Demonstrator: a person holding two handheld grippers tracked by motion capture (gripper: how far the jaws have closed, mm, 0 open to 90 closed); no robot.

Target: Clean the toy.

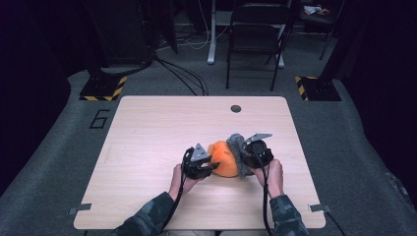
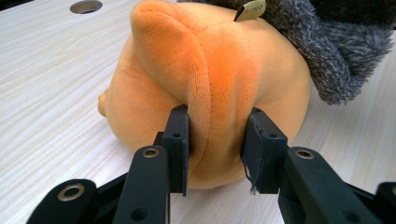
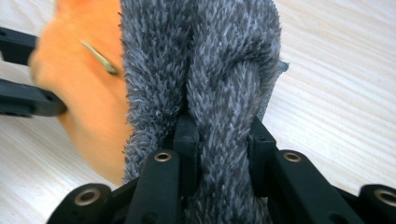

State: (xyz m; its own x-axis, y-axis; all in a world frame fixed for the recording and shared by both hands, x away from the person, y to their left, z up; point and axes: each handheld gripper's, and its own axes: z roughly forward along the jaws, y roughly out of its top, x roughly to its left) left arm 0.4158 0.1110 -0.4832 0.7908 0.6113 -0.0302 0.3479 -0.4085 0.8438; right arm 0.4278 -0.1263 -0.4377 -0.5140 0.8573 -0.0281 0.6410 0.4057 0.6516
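Observation:
An orange plush toy [image 1: 223, 158] with a grey fuzzy part [image 1: 237, 147] lies on the wooden table [image 1: 147, 128], just in front of the person. My left gripper [image 1: 212, 166] comes at it from the left. In the left gripper view my jaws [image 2: 217, 140] are shut on a thick fold of the orange plush [image 2: 219, 70], and a small paper tag [image 2: 250, 9] sticks out near the grey fuzz [image 2: 336, 46]. My right gripper [image 1: 244, 160] meets the toy from the right. Its jaws [image 3: 224, 140] pinch a ridge of the grey fuzz [image 3: 205, 70], with the orange body [image 3: 88, 93] to the left.
A round cable hole [image 1: 236, 108] sits near the table's far edge. Beyond the table stand a black folding chair [image 1: 255, 29] and two stand bases with yellow-black stripes [image 1: 103, 88] [image 1: 314, 86]. Cables lie on the grey floor.

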